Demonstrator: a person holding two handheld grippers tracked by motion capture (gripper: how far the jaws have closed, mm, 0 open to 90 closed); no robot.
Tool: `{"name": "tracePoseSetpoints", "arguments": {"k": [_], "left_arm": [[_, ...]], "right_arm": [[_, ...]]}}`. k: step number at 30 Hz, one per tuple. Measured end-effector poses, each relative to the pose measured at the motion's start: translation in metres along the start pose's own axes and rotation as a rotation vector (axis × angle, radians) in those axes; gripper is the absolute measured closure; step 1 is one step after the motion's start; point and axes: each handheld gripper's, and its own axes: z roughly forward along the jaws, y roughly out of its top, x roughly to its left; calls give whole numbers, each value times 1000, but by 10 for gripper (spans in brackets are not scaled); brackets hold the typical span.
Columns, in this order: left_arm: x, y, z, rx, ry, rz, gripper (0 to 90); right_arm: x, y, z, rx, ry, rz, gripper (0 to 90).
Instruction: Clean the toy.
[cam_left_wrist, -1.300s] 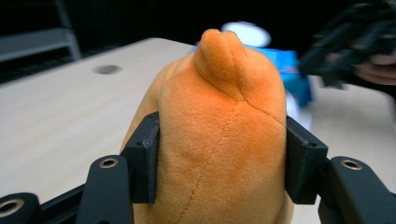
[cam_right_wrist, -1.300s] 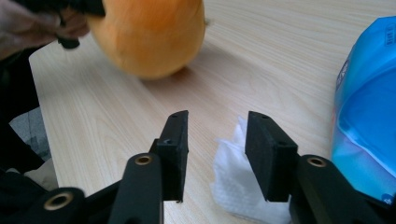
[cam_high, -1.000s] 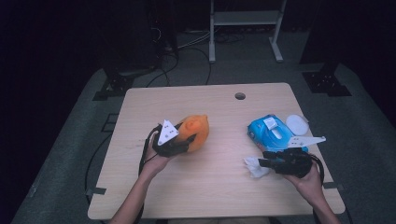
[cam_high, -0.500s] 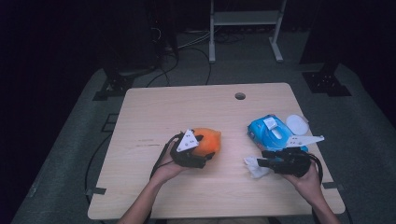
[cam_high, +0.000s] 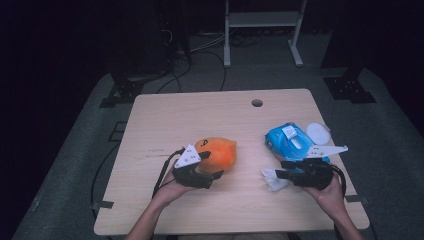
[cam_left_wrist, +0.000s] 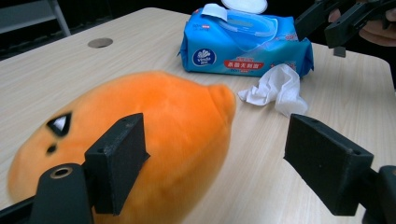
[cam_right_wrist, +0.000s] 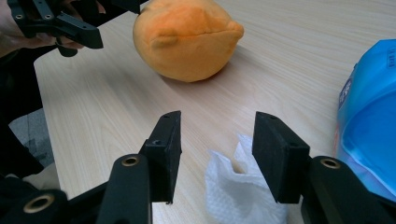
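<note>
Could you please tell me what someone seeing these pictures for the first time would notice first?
The round orange plush toy with a small face stands out, lying near the middle of the pale wooden table right by the left gripper, whose fingers have just been opening beside it. To the right lies a blue wet-wipe pack with its lid flipped open. A crumpled white tissue rests in front of it, under the open right gripper.

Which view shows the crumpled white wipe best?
The left gripper view: the crumpled white wipe lies whole and unobstructed beside the blue wipes pack. The right gripper view shows it partly behind the jaws; the high view shows it small.
</note>
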Motion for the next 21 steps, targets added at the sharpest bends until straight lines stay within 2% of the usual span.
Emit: {"name": "tracePoseSetpoints", "arguments": {"k": [5,21], "left_arm": [[2,-8,-12,2,7,-18,200],[12,-26,-41,11,68,-59,178]], "right_arm": [[0,0,1,4,-3,-7,507],[-1,-2,-1,-2,-16,-9,493]]}}
